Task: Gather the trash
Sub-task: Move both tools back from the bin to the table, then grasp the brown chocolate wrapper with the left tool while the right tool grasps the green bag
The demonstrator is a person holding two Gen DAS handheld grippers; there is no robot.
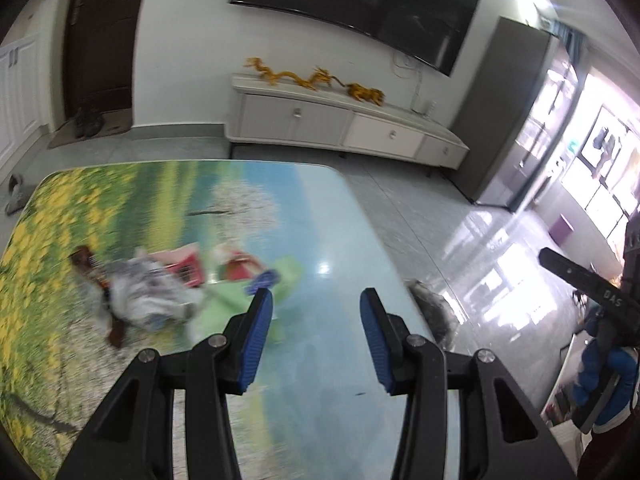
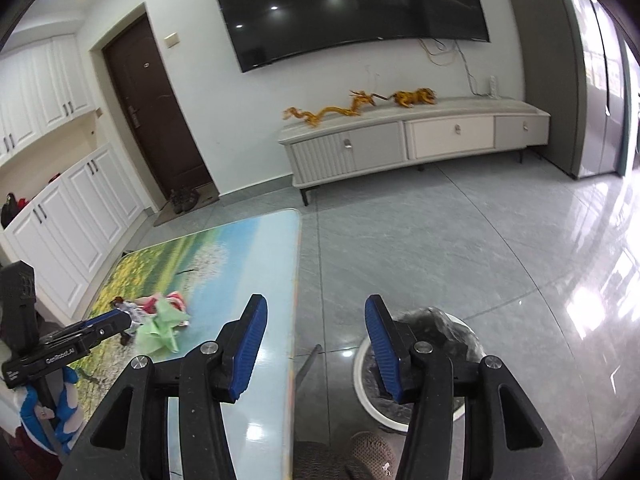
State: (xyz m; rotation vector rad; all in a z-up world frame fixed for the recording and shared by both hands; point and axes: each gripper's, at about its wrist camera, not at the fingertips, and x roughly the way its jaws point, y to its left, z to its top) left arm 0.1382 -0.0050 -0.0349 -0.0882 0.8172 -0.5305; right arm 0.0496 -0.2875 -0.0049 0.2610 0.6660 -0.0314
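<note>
Well left of the left gripper's [image 1: 316,300] jaws and a little ahead of them, a blurred heap of trash [image 1: 160,280] lies on the table [image 1: 328,216], whose top carries a printed landscape. The heap shows crumpled silvery wrapping [image 1: 140,292], red-and-pink packets [image 1: 188,264] and a pale green plastic bag [image 1: 276,276]; the bag reaches to just ahead of the left jaw's tip. These jaws stand apart with nothing between them, only bare table below.

In the right wrist view the same heap sits far left of the right gripper's [image 2: 316,306] jaws, with the green bag [image 2: 162,326] nearest and the left gripper's tip just beside it. The right jaws also stand apart and empty; the table's edge runs under the left jaw. Under and just behind the right jaw, on the grey tiled floor [image 2: 440,240], stands a white bin [image 2: 368,384] lined with a dark bag [image 2: 444,328].
</note>
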